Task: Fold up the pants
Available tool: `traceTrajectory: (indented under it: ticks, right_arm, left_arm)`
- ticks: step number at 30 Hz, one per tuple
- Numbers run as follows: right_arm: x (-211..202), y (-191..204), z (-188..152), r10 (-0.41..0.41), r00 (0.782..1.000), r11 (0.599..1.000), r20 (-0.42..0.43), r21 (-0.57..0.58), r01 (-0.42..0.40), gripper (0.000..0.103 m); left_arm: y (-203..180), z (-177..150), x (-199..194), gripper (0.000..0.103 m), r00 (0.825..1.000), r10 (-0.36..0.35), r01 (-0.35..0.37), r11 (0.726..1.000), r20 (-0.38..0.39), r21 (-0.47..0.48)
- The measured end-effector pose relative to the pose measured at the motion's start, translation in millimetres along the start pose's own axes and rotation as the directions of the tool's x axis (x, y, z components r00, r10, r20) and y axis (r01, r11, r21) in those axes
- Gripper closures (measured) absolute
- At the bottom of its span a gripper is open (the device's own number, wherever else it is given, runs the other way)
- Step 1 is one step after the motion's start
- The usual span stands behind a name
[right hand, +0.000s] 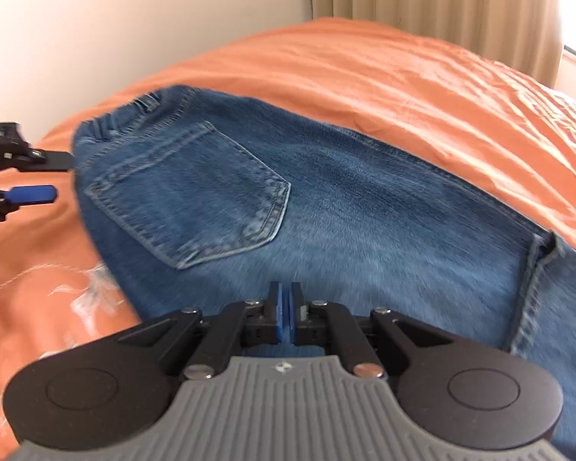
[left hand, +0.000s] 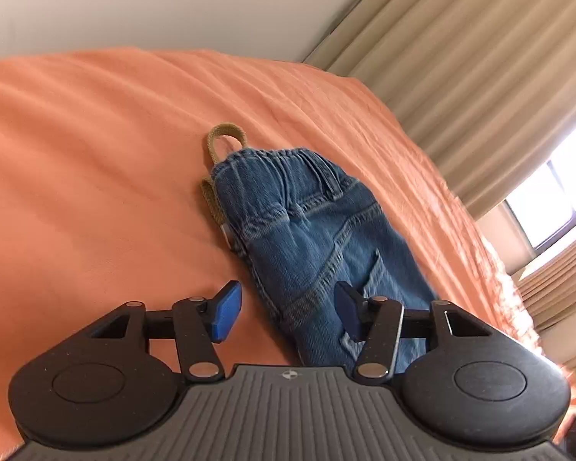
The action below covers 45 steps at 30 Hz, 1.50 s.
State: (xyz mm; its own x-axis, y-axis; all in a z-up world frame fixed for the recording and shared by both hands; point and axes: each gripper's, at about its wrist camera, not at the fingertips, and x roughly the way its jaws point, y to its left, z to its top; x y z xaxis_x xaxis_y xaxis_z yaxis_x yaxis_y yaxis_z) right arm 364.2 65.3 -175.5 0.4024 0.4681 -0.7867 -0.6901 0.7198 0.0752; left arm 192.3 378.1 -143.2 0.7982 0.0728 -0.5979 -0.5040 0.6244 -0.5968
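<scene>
Blue jeans [left hand: 311, 238] lie on an orange bedsheet [left hand: 96, 153], back side up, with an olive belt [left hand: 219, 146] sticking out at the waistband. My left gripper [left hand: 288, 311] is open, its pads to either side of the jeans' near edge, holding nothing. In the right wrist view the jeans [right hand: 326, 199] spread wide with a back pocket [right hand: 196, 196] showing. My right gripper [right hand: 287, 315] has its jaws closed together low over the denim; whether cloth is pinched is hidden. The left gripper [right hand: 30, 178] shows at the far left, by the waistband.
A white wall [left hand: 153, 0] stands behind the bed. Beige curtains [left hand: 480, 57] and a bright window [left hand: 553, 199] are to the right. The sheet has a white embroidered pattern [right hand: 76, 292] near the front left.
</scene>
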Motion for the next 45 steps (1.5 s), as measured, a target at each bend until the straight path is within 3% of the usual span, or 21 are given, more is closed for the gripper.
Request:
traceTrajectory:
  ticks: [4,9,14,24,29,31,40,43,45]
  right_arm:
    - [38,-3,27,-0.039,0.999,0.998,-0.004,-0.039,0.039,0.103]
    - [74,-13,60,-0.086,0.996,0.993,-0.004,-0.077,0.085,0.103]
    - [98,-17,84,-0.129,0.992,0.987,0.003,-0.097,0.129,0.103]
    - [128,-19,115,-0.151,0.986,0.987,-0.076,-0.063,0.146,0.103]
    - [131,-31,122,-0.117,0.988,0.993,-0.105,0.023,0.120,0.103]
    - [129,-35,118,-0.113,0.988,0.993,-0.105,0.029,0.116,0.103]
    - [125,-32,119,-0.108,0.987,0.993,-0.118,0.034,0.113,0.103]
    - [113,-37,124,-0.100,0.988,0.993,-0.116,0.053,0.107,0.103]
    - [91,-41,123,-0.081,0.993,0.993,-0.083,0.081,0.087,0.092]
  left_arm:
    - [15,13,22,0.035,1.000,-0.001,0.001,1.000,-0.003,-0.029]
    - [32,25,46,0.031,0.997,-0.077,0.077,0.992,0.006,-0.099]
    - [49,27,63,0.031,0.987,-0.158,0.156,0.963,0.009,-0.220]
    - [73,15,64,0.031,0.966,-0.251,0.257,0.916,0.061,-0.307]
    - [69,20,88,0.032,0.975,-0.222,0.219,0.933,0.023,-0.286]
    - [63,25,99,0.045,0.985,-0.173,0.165,0.954,-0.011,-0.252]
    - [46,37,109,0.072,0.996,-0.058,0.043,0.975,-0.065,-0.218]
    - [27,41,101,0.077,0.998,0.022,-0.035,0.979,-0.066,-0.201]
    - [13,43,88,0.081,0.996,0.071,-0.077,0.987,-0.047,-0.143]
